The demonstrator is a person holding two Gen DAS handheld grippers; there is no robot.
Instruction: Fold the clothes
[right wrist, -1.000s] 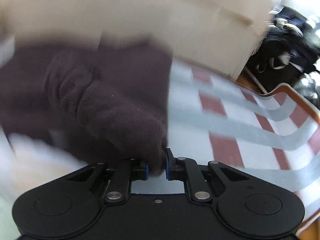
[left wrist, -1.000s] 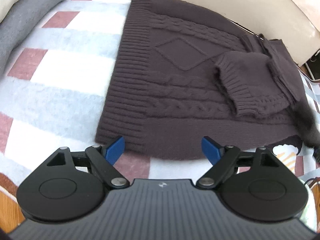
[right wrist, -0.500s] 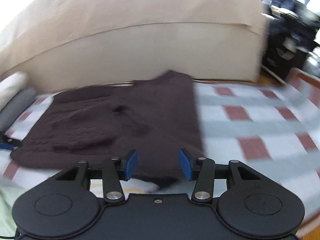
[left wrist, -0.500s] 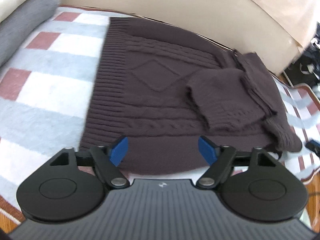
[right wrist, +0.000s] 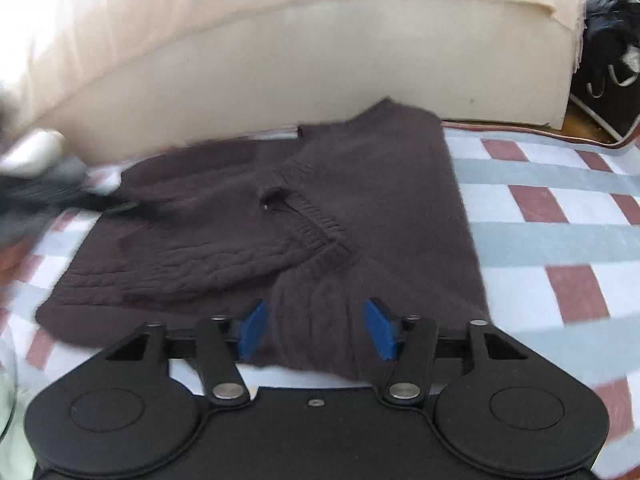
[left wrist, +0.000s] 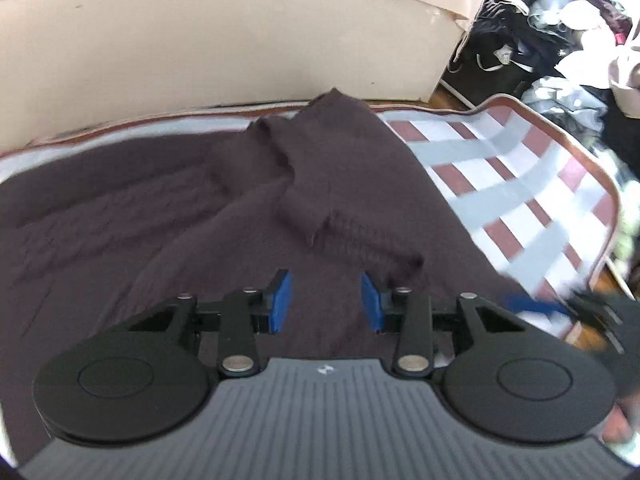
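Observation:
A dark brown cable-knit sweater (left wrist: 200, 216) lies spread on a checked blanket (left wrist: 516, 184), with a ribbed sleeve cuff (left wrist: 360, 236) folded over its body. My left gripper (left wrist: 326, 300) hovers just above the sweater near that cuff. Its jaws are closing, and its blue pads (left wrist: 282, 300) stand apart with only flat knit beneath them. In the right wrist view my right gripper (right wrist: 316, 328) sits at the near edge of the sweater (right wrist: 384, 200). Its jaws are opening, and a folded hump of sleeve lies loose between the pads (right wrist: 378, 328).
A beige upholstered base (left wrist: 240, 48) runs along the far side of the blanket. A heap of dark bags and clothes (left wrist: 552, 24) sits at the upper right. The blanket's brown border (left wrist: 600, 184) ends over wooden floor. The other gripper shows blurred at the left (right wrist: 52, 196).
My left gripper swung right across the sweater to the folded sleeve, and its jaws narrowed. My right gripper let go of the dark knit, opened and rose a little.

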